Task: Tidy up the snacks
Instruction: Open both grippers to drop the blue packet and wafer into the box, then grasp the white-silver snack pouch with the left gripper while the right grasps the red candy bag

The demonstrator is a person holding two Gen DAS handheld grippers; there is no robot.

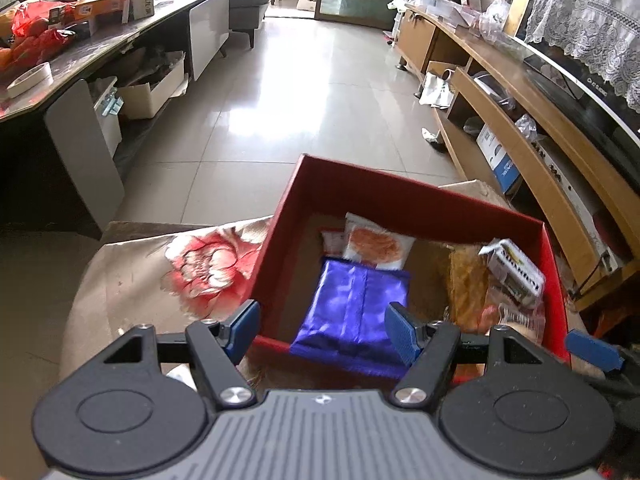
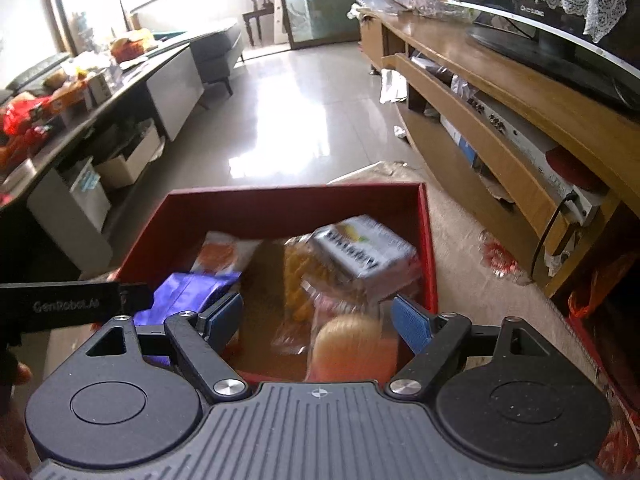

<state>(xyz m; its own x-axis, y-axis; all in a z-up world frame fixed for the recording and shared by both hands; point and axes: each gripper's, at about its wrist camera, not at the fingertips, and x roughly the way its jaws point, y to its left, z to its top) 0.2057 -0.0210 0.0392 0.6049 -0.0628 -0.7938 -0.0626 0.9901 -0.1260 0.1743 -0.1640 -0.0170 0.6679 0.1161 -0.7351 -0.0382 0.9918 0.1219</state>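
Snacks mostly in: shiny purple foil packet (image 1: 352, 312), orange-printed white sachet (image 1: 376, 246), grey-white carton (image 1: 516, 270) and clear yellow snack bag (image 2: 298, 296) all lie inside the red cardboard box (image 1: 400, 196). Left gripper (image 1: 322, 330) and right gripper (image 2: 318, 322) hover above, jaws wide apart, empty. Looks near done; nothing loose visible outside.

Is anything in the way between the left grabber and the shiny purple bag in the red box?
Nothing visible is. The left gripper has its jaws open right over the purple bag, which lies on top at the near edge of the red box. The other snacks sit farther back and to the right.
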